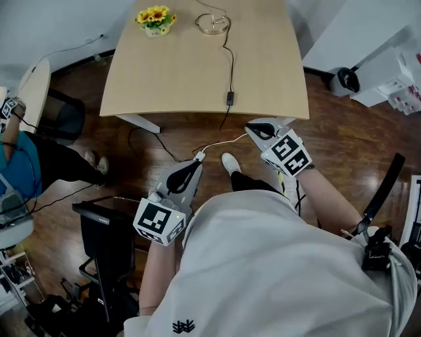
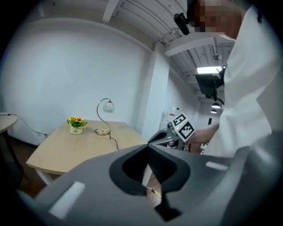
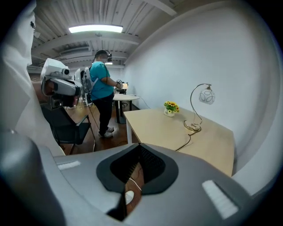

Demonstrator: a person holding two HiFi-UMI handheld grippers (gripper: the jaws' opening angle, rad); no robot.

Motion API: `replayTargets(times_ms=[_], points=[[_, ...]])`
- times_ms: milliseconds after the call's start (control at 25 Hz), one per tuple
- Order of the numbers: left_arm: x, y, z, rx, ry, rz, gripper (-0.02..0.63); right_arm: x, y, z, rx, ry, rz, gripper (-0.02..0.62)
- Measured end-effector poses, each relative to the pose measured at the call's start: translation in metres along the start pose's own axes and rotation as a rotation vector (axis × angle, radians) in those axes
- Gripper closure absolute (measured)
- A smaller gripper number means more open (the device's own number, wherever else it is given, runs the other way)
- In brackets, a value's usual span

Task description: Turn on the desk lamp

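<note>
The desk lamp (image 1: pixel 213 24), a curved metal stem with a glass globe, stands at the far end of the wooden table (image 1: pixel 184 72). Its black cord runs toward me over the table, with an inline switch (image 1: pixel 230 99) near the front edge. Both grippers are held close to my body, short of the table and above the floor. My left gripper (image 1: pixel 197 160) is shut on nothing; my right gripper (image 1: pixel 252 127) is likewise shut and empty. The lamp (image 2: pixel 105 117) shows far off in the left gripper view, and the lamp (image 3: pixel 199 110) also in the right gripper view.
A pot of yellow flowers (image 1: pixel 155 20) sits left of the lamp. A black chair (image 1: pixel 104 240) stands at my left, another chair (image 1: pixel 383 194) at my right. A person in a teal shirt (image 1: pixel 18 168) stands at the far left. White equipment (image 1: pixel 388 79) lies at the back right.
</note>
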State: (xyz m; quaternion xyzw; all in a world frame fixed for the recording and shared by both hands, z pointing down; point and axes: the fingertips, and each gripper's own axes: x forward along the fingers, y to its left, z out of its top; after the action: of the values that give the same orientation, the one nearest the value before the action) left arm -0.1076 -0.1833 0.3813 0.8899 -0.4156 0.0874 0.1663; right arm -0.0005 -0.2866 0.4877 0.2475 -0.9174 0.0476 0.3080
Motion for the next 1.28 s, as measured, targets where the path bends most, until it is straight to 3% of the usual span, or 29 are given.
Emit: replayTargets(times_ms=[240, 640, 1280], points=[[0.024, 0.035, 0.024, -0.064, -0.026, 0.077, 0.586, 0.060, -0.042, -0.018, -0.082, 0.117, 0.074, 0.591], [0.049, 0.074, 0.031, -0.087, 0.003, 0.197, 0.586, 0.143, -0.084, -0.059, -0.172, 0.286, 0.175, 0.592], [0.069, 0.102, 0.029, -0.161, 0.027, 0.309, 0.586, 0.201, -0.083, -0.085, -0.320, 0.412, 0.301, 0.592]])
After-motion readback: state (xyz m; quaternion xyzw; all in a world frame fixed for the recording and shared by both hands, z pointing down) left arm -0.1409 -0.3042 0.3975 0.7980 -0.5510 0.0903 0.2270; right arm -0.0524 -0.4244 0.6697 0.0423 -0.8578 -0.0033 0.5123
